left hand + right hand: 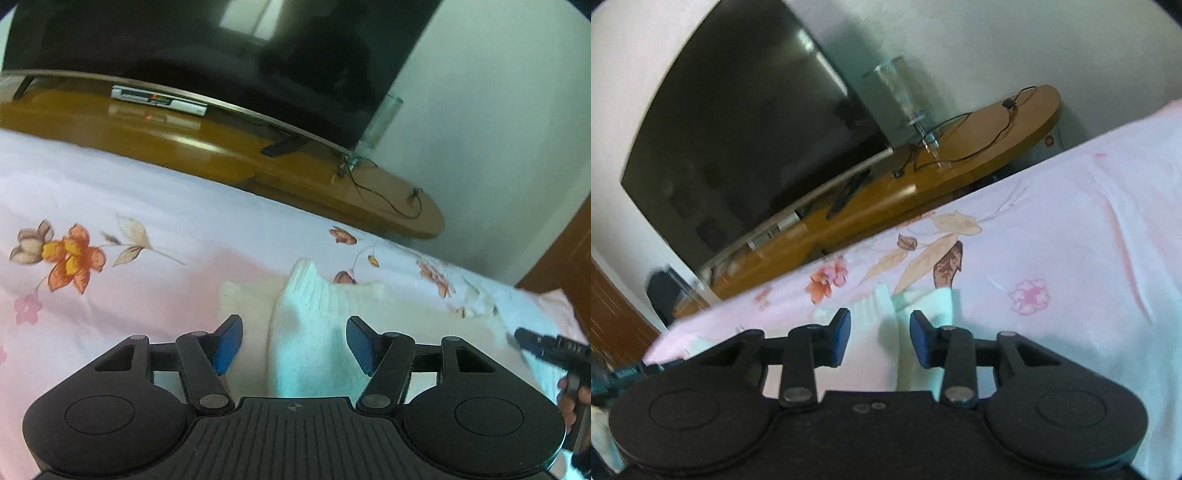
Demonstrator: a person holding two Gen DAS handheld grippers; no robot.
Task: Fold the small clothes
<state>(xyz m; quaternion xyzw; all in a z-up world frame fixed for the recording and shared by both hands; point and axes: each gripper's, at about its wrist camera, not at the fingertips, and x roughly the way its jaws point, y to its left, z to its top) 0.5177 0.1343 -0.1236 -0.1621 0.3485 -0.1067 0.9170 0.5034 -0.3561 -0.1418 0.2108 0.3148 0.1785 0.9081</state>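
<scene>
Your left gripper [294,345] and right gripper [880,339] both gape wide, empty, with the white garment [314,332] running lengthwise straight ahead between each pair of fingers.

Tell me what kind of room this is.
Probably a bedroom: a bed with a floral sheet, a large TV on a low wooden stand, and a small white garment on the bed.

Pale mint garment [314,332] on pink floral sheet [147,206]; orange-brown wooden stand [207,147]; black television [184,48].
</scene>
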